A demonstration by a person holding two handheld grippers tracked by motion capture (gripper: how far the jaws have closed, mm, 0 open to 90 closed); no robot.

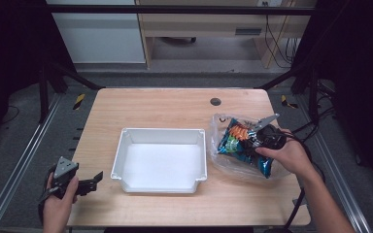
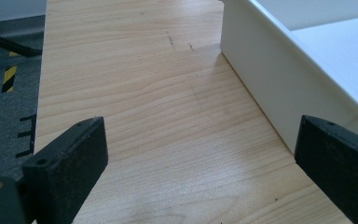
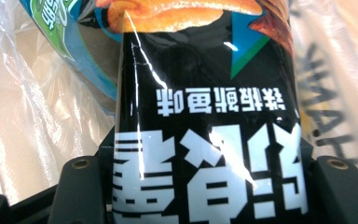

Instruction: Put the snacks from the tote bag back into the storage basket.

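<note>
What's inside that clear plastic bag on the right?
The plastic bag holds a black snack packet, gripped by the right gripper, plus something blue-green beside it. Whatever lies beneath them is covered.

Grey floor [image 1: 24, 141] (carpeted), black frame [image 1: 175, 9], wooden cabinet [image 1: 204, 22] behind.

**Clearance: open left and far side, blocked right**

White tray [image 1: 159, 160] occupies table [image 1: 175, 104] centre. Bare wood runs along its left wall past the left gripper [image 2: 200, 154], jaws spread, and across the far side. The clear plastic bag [image 1: 238, 145] of snack packets obstructs the right, just beside the tray.
</note>
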